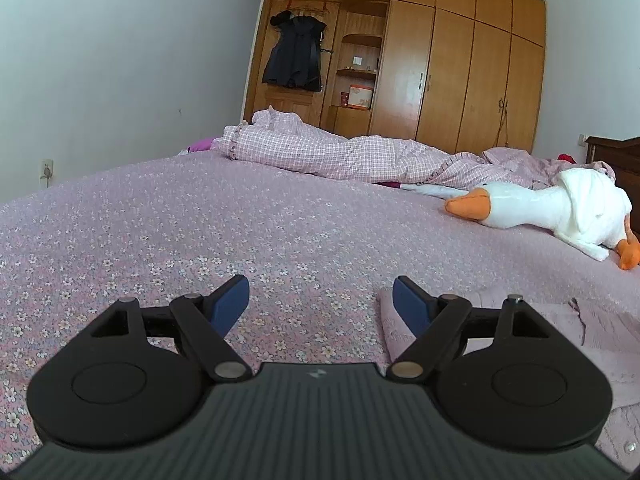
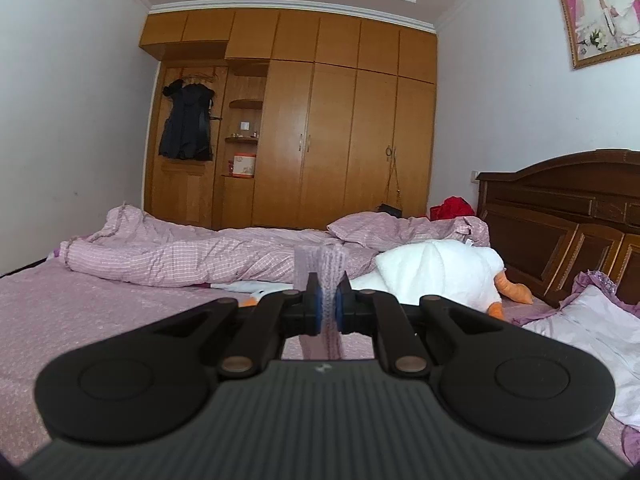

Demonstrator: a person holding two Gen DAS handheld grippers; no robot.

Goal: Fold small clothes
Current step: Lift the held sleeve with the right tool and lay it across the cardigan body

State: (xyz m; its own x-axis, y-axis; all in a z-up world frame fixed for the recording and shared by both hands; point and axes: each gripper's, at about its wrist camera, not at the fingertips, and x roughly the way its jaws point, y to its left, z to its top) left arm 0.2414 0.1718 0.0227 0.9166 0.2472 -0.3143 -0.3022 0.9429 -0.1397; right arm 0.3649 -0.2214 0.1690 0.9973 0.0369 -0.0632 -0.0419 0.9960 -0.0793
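1. Lilac knit garment (image 2: 325, 276) sits pinched in our right gripper (image 2: 327, 308), lifted above the bed (image 2: 80, 320); the rest lies flat beside our left gripper (image 1: 320, 304), whose jaws are wide and empty.
2. We judge it soft, light and floppy; take hems or corners.
3. We read no labels.

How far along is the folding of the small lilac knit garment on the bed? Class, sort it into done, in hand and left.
Done: no finished fold shows yet. In hand: the right gripper is shut on a ribbed edge of the knit garment, lifted off the bed. The left gripper is open and holds nothing, beside the rest of the garment lying on the sheet. Left: probably folding and flattening it.
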